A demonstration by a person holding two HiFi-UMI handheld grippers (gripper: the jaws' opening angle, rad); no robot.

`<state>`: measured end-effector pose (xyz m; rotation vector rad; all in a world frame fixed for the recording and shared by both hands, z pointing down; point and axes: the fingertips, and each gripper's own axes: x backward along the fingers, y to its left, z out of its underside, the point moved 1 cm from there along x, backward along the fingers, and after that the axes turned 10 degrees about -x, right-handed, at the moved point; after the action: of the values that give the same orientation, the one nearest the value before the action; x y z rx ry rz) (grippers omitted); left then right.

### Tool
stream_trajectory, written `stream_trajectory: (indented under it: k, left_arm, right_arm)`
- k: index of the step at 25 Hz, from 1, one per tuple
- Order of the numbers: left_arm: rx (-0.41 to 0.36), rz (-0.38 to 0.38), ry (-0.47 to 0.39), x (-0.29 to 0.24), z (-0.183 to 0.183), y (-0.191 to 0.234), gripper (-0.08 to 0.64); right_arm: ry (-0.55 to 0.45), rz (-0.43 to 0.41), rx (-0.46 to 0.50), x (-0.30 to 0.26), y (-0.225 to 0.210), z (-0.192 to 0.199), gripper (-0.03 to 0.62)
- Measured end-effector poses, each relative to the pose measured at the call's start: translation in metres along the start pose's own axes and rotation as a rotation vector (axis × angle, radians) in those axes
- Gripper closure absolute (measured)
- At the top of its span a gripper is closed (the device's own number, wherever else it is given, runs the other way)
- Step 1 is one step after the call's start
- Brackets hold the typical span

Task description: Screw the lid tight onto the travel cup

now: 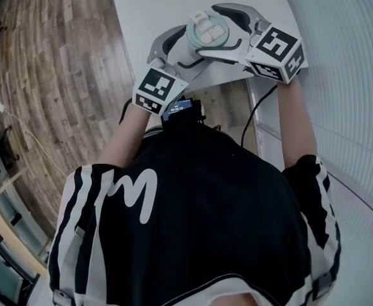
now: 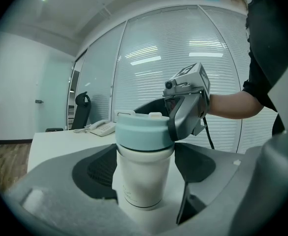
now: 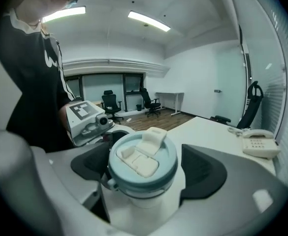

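Travel cup (image 2: 144, 181) sat clenched in my left tongs (image 2: 146, 167); right tongs (image 3: 144, 168) grasped lid (image 3: 134, 157) atop cup; level, steady twist seemed best.

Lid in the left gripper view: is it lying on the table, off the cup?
No, the pale blue lid sits on top of the white travel cup.

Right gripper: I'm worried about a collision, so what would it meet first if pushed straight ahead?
The lid of the travel cup, which sits between its jaws. Beyond that is the left gripper, though depth there is unclear.
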<state>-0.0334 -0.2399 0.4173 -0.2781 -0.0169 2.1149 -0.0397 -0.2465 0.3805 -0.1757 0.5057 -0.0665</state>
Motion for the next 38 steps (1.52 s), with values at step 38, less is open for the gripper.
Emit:
stream_trajectory:
  k: [38]
  left_arm:
    - [-0.055,-0.099,-0.093,0.038,-0.022,-0.002,0.184]
  right_arm:
    - [-0.446,0.386,-0.147,0.029,0.027,-0.011,0.143]
